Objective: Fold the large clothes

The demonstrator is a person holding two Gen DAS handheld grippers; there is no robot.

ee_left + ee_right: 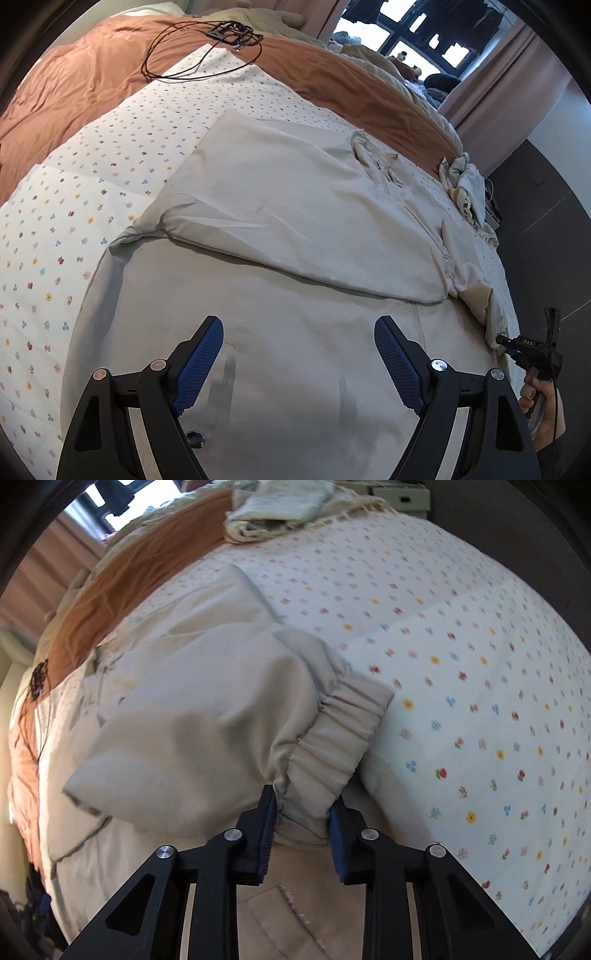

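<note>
A large beige jacket [280,229] lies spread on the flowered bedspread [74,206], one sleeve folded across its body. My left gripper [298,354] is open and empty, hovering over the jacket's lower body near a snap button [194,439]. My right gripper [303,834] is shut on the beige sleeve at its elastic cuff [343,734], holding it lifted over the jacket [184,709]. The right gripper also shows in the left wrist view [504,341] at the jacket's right edge.
An orange-brown duvet [74,81] covers the far side of the bed, with a black cable and frame [221,33] on it. A crumpled pale cloth [280,506] lies at the bed's far corner. Dark floor [546,206] is beyond the bed's right edge.
</note>
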